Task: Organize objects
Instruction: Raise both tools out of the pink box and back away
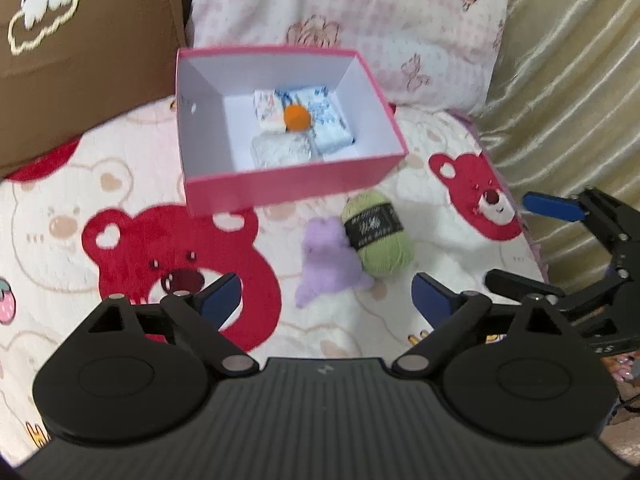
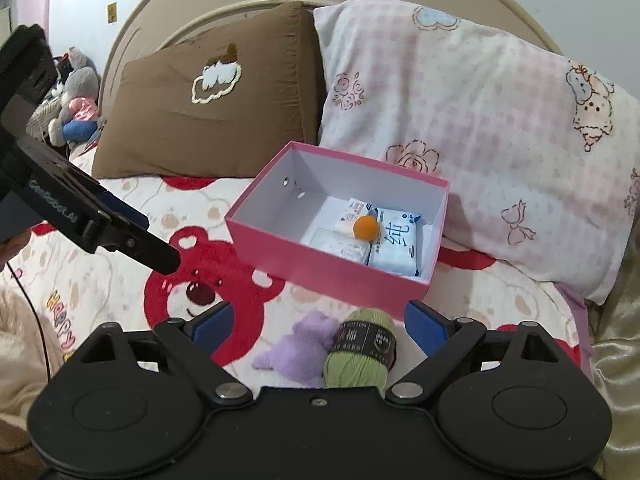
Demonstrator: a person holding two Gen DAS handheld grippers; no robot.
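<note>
A pink box [image 1: 280,192] [image 2: 320,272] with a white inside stands open on the bear-print blanket. In it lie tissue packs [image 1: 332,128] [image 2: 394,246] with an orange ball [image 1: 297,118] [image 2: 365,227] on top. In front of the box a green yarn ball [image 1: 380,236] [image 2: 360,356] leans against a purple plush toy [image 1: 326,260] [image 2: 296,352]. My left gripper [image 1: 326,292] [image 2: 156,240] is open above the blanket, nearer than the plush, and holds nothing. My right gripper [image 2: 320,320] [image 1: 509,239] is open too, with the yarn and plush lying below and between its fingers, untouched.
A brown pillow [image 2: 208,112] and a pink patterned pillow [image 2: 480,140] lean on the headboard behind the box. Stuffed toys [image 2: 76,100] sit at the far left. Gold fabric [image 1: 580,80] borders the bed's right side. A black cable [image 2: 38,312] hangs at the left.
</note>
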